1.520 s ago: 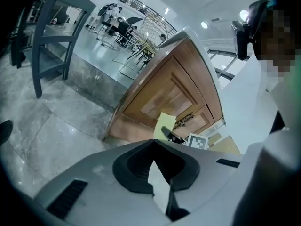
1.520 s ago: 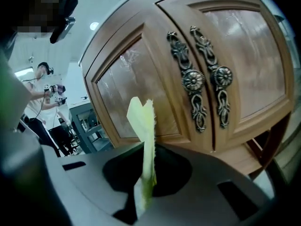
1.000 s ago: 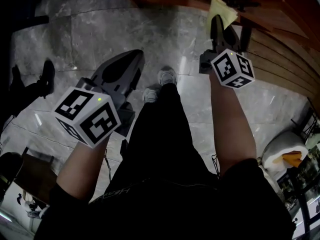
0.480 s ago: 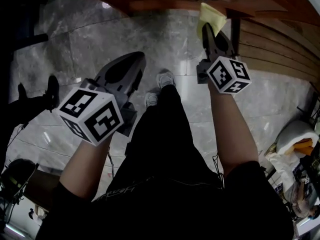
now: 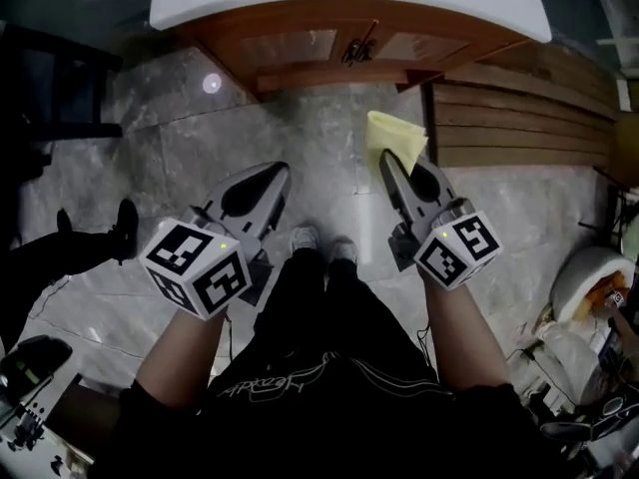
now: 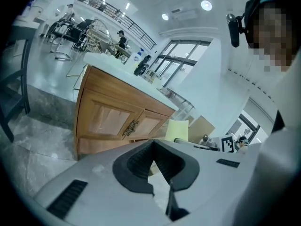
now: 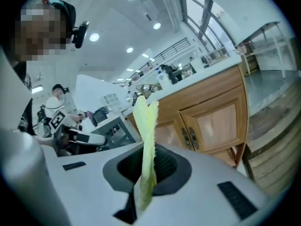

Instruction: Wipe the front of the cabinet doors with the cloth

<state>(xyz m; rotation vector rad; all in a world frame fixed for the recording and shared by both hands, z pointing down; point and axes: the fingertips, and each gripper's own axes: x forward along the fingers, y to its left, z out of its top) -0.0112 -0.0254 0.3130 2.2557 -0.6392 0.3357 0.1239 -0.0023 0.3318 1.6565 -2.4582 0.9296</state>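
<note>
A wooden cabinet point(image 5: 300, 53) with two panelled doors and a white top stands ahead of me; its doors point(image 6: 115, 119) meet at dark metal handles point(image 5: 354, 51), and the right gripper view shows these doors point(image 7: 214, 124) too. My right gripper point(image 5: 391, 163) is shut on a yellow cloth point(image 5: 392, 138), which sticks up past the jaws point(image 7: 145, 145). It hangs short of the cabinet, apart from the doors. My left gripper point(image 5: 262, 183) is shut with nothing in it point(image 6: 157, 166), lower left of the cabinet.
A grey marble floor point(image 5: 160, 148) lies between me and the cabinet. Wooden slatted steps point(image 5: 519, 118) run to the cabinet's right. A dark chair point(image 5: 50, 78) stands at the left, bags and clutter point(image 5: 589, 287) at the right. People work in the background.
I have backed away from the cabinet, so its whole front and white top now show. The right gripper with the cloth has come off the cabinet edge and dropped lower in the view.
</note>
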